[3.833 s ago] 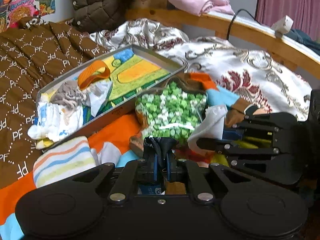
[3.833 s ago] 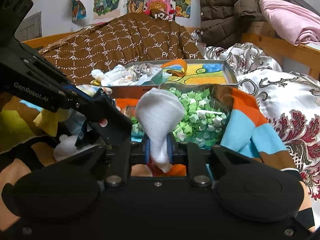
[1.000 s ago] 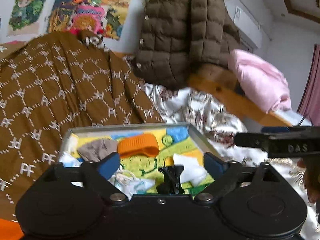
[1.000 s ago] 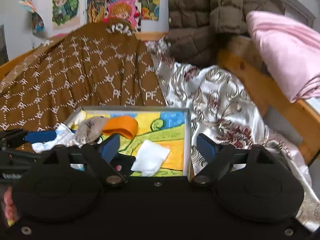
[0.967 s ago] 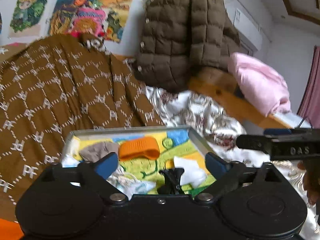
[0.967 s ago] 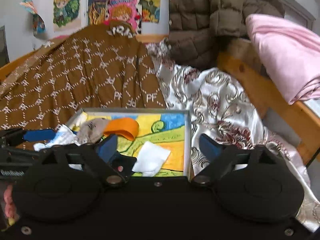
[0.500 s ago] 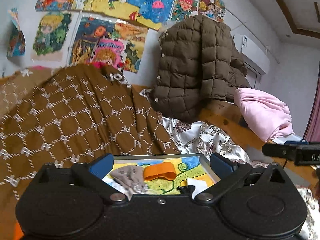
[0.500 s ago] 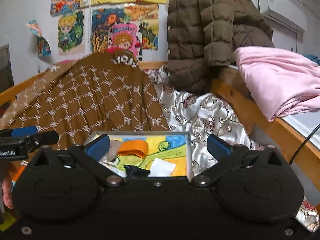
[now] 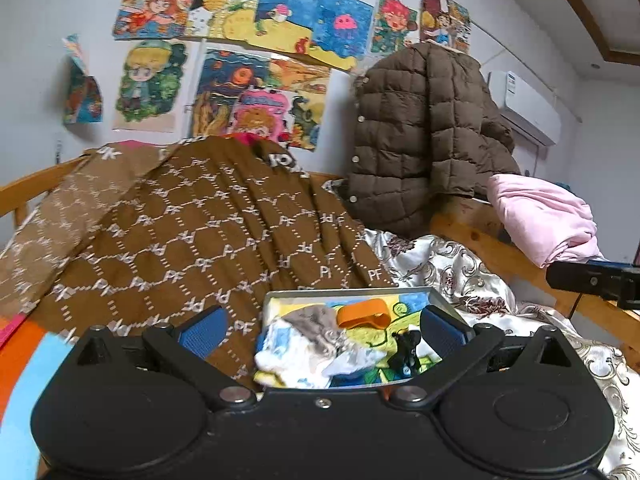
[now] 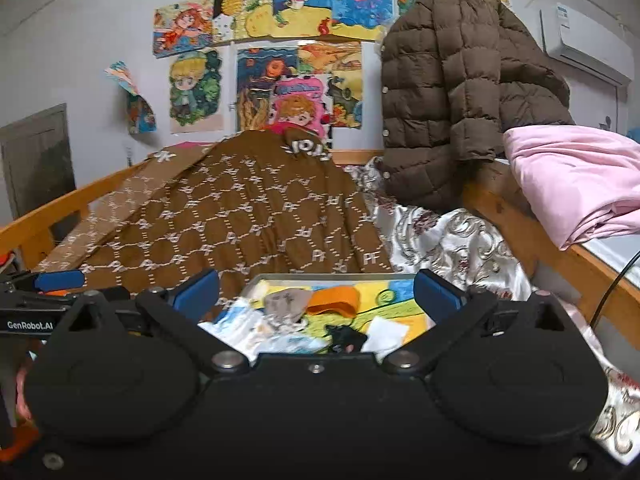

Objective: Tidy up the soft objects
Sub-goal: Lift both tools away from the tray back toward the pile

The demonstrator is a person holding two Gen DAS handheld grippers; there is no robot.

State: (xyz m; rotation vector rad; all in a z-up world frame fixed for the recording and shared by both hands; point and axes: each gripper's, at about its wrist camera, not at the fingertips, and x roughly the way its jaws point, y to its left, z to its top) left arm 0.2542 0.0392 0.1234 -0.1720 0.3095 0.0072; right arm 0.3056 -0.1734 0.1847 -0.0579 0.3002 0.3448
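Left tool wide and empty, right tool likewise, both above tray's near rim.

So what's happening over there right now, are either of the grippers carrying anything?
No. The left gripper and right gripper both stand wide open with nothing between their fingers, their jaws having just been opening. Both point at the tray on the bed, which holds a black sock, a white sock, an orange band and other small clothes.

Matt black plastic on the tool — dull grey metal tray, glossy satin bedcover, quilted puffy jacket, varnished wood bed rail.
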